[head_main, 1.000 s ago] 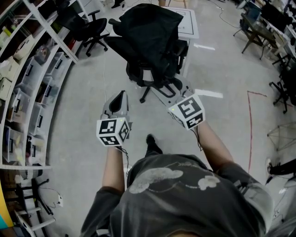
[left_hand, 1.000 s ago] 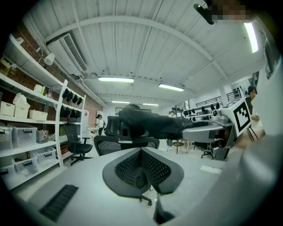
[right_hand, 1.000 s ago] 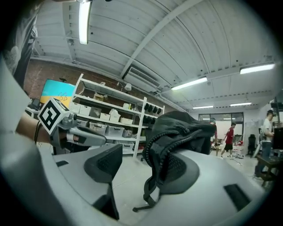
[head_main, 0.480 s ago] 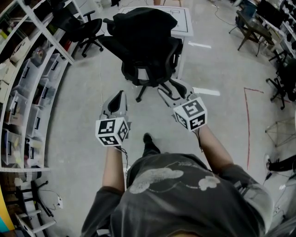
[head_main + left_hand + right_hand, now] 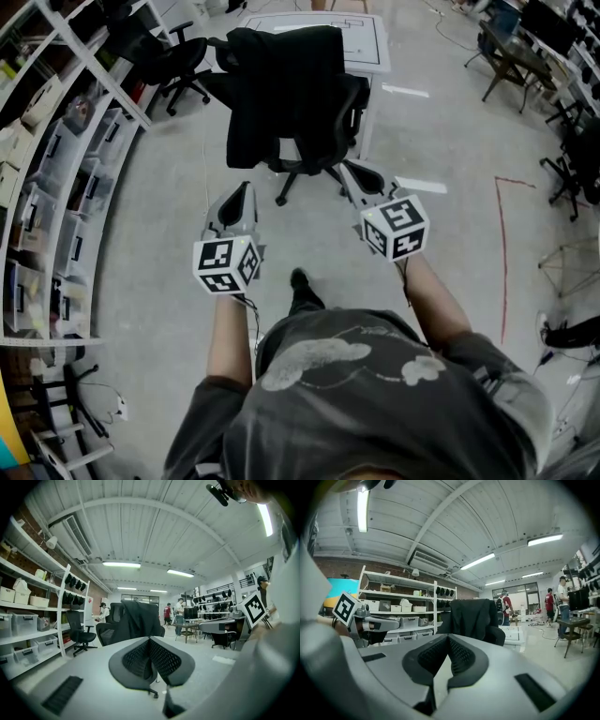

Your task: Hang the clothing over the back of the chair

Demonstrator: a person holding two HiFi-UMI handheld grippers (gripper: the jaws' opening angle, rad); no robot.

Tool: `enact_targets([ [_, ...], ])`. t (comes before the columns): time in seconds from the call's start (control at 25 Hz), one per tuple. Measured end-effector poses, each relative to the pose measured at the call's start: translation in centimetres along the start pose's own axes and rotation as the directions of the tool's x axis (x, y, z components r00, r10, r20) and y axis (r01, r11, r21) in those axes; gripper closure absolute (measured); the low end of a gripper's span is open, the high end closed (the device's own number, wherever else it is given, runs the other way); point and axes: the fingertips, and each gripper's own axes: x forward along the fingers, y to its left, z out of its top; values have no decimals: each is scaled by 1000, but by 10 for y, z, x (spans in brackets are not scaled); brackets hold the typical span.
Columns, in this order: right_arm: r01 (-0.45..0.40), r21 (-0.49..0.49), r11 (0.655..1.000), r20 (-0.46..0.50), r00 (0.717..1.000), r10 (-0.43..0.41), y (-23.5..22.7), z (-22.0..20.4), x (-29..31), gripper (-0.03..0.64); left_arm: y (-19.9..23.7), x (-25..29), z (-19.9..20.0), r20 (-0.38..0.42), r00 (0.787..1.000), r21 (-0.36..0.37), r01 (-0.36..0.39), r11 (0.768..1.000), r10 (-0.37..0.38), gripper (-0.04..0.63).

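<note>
We see the clothing (image 5: 277, 89) hanging flat over the chair (image 5: 349, 103) back; it was bunched earlier. Right gripper (image 5: 359, 176) pulled back, now closed and empty. Left gripper (image 5: 246, 192) unmoved, closed, empty. Clothing hides the seat.

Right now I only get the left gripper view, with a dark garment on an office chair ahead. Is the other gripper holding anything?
Observer: No; the right gripper has its jaws shut with nothing between them.
Operator: How does the garment sit?
Observer: In the head view the black garment drapes over the back of the chair, hanging down its near side.
Operator: What's behind the chair?
Observer: A white table.
</note>
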Motion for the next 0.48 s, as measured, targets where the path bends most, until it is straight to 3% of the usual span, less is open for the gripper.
enact_targets([
  [0.48,-11,0,1000,-34,999,11,3,-6,1,626,-3,-1,1,-9,1000,14,5,1000,-5,594],
])
